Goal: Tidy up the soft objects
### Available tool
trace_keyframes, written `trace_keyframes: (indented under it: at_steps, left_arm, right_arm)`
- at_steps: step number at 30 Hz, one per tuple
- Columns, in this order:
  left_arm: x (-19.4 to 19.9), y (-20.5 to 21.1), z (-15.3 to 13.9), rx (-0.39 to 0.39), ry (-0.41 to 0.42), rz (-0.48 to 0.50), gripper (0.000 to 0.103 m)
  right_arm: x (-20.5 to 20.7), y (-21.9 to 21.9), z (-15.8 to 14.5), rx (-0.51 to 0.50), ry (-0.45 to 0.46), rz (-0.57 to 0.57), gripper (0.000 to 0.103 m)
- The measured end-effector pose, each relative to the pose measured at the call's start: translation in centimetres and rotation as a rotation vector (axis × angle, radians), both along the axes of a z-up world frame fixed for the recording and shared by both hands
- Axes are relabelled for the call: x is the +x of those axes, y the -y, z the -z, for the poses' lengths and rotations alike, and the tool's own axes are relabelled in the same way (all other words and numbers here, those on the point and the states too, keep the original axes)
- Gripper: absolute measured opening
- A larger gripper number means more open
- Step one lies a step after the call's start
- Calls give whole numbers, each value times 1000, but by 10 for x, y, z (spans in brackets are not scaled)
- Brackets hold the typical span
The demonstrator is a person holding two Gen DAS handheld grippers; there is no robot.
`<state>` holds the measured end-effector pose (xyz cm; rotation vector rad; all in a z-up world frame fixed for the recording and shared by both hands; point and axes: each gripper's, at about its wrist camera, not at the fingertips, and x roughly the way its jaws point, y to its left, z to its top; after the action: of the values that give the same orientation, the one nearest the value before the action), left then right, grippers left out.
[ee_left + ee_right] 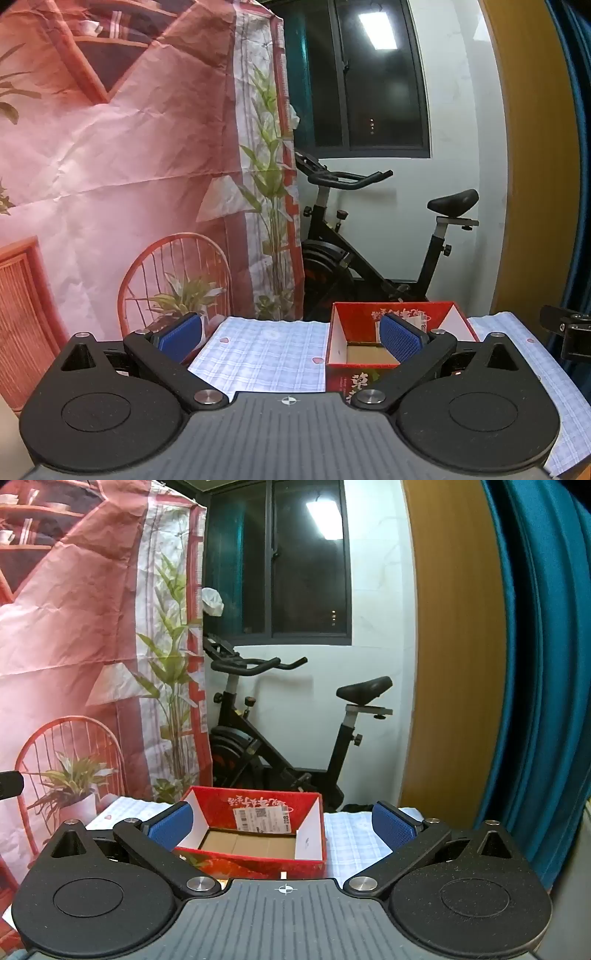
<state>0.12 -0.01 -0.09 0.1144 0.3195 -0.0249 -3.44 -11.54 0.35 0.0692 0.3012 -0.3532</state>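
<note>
left fingers [291, 338] wide, empty | right fingers [282, 825] wide, empty | red box [255, 834] open side up

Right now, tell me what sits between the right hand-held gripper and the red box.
Nothing visible. The right hand-held gripper is open and holds nothing, and the red box sits directly ahead on the checked cloth, open top facing up. No soft objects show in either view.
</note>
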Motion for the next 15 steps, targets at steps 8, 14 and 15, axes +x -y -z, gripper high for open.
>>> trace_keyframes:
  at_steps: [8, 14, 15]
  left_arm:
    - [2, -1, -1, 18, -7, 17, 103]
    - [-2, -2, 0, 19, 3, 16, 103]
    - [-2, -2, 0, 18, 2, 16, 103]
  right_arm:
    - [0, 1, 0, 8, 3, -1, 103]
    - [0, -2, 0, 10, 4, 1, 103]
    - [0, -2, 0, 12, 3, 0, 103]
